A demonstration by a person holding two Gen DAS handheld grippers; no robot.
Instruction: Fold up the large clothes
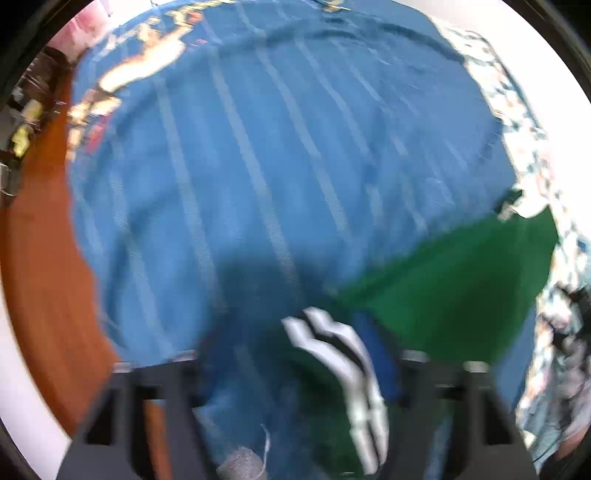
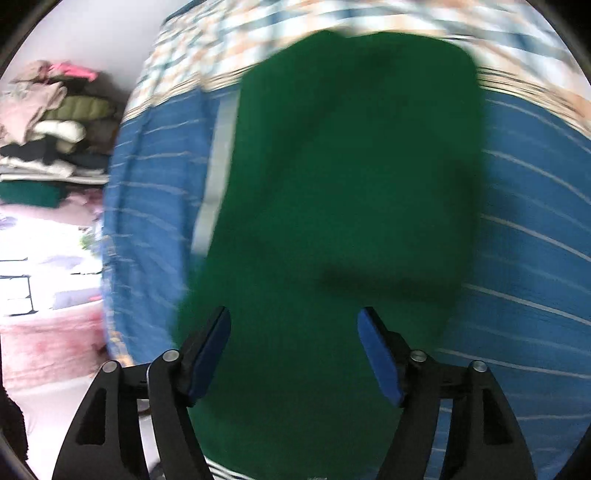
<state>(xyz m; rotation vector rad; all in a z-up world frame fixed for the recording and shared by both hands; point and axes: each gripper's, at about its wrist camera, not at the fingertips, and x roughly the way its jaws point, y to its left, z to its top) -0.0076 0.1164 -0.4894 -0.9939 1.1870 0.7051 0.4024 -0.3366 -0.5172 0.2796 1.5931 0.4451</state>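
A dark green garment lies on a blue bedspread with thin white stripes. My right gripper is open just above its near part, blue pads spread and empty. In the left wrist view the green garment lies at lower right, and its black-and-white striped trim bunches between my left fingers. My left gripper is largely covered by blue and green cloth, so its jaws are hard to read. Both views are motion-blurred.
A patterned quilt lies beyond the bedspread. A stack of folded clothes stands at left beside the bed. An orange-brown surface shows left of the bedspread.
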